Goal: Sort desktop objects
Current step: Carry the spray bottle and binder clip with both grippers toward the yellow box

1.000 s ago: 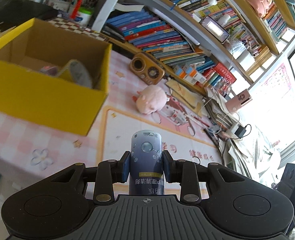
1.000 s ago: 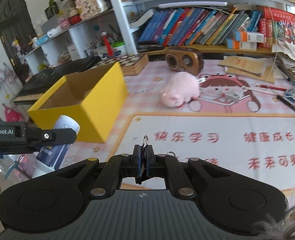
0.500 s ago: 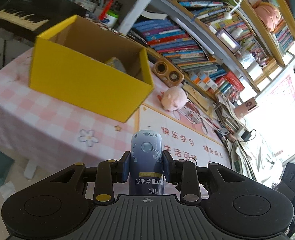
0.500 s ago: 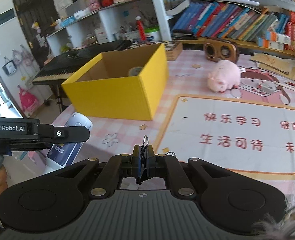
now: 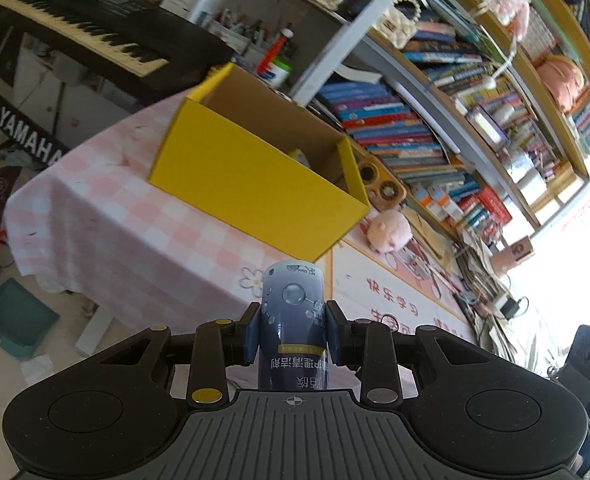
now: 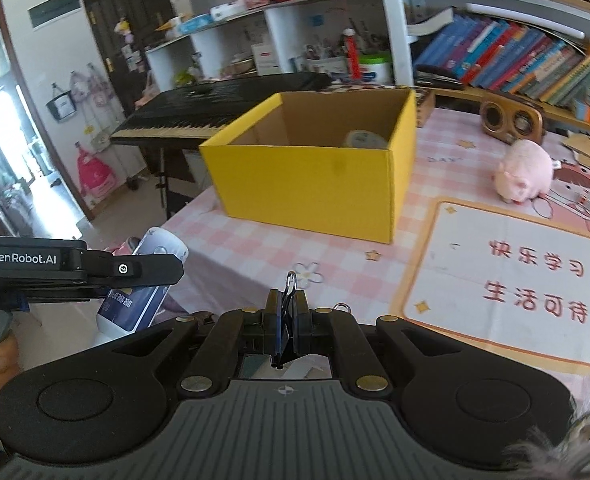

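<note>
Jaws of my left gripper [image 5: 291, 334] clamp the blue bottle [image 5: 293, 320], short of the yellow box [image 5: 255, 196]; I judge carrying over its near rim comes next. Right view: right gripper [image 6: 286, 326] pinches a binder clip [image 6: 287, 312]; the surface [image 6: 279, 248] ahead lies open.

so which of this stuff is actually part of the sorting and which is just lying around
Part of the job:
- blue bottle, clamped in the left gripper
- binder clip, pinched in the right gripper
- yellow box, open, a tape roll already inside

Just lying about:
- pink plush pig
- wooden speaker
- keyboard
- shelf books
</note>
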### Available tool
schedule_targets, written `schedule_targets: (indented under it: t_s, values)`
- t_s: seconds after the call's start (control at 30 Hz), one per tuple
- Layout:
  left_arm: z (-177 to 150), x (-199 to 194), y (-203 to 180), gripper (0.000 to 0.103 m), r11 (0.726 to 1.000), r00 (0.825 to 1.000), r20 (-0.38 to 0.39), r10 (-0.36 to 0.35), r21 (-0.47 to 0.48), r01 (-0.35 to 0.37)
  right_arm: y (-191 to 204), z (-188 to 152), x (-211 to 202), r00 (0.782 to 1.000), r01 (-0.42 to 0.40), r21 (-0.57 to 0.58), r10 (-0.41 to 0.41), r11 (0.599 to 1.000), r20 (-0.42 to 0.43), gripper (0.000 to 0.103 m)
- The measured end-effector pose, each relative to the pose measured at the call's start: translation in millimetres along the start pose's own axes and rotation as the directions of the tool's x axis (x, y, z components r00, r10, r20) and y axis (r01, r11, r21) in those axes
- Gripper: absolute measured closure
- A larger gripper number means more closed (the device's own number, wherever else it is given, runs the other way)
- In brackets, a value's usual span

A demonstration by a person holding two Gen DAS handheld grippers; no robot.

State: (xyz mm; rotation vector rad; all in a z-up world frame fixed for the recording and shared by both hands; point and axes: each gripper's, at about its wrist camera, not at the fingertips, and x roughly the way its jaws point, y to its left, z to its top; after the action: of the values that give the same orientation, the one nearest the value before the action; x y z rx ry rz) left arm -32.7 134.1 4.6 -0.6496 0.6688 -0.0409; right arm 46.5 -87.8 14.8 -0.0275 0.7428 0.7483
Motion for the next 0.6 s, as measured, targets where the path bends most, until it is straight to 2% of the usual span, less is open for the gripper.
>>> schedule_targets:
  t_s: [0.27, 0.6]
  values:
    - [3.7, -13.0, 13.3, 0.072, 0.999, 0.999, 0.044, 0.013, -0.037, -0.011, 15.6, 10.2, 7.1, 1.0, -0.027, -0.042, 0.026, 0.999, -0.012, 0.098]
    - [18.1, -8.2, 15.6, 0.072, 0.999, 0.997, 0.077, 0.015, -0.052, -0.011, 16.1, 23.8, 18.3, 0.999, -0.044, -0.071, 0.042, 0.997, -0.026, 0.098]
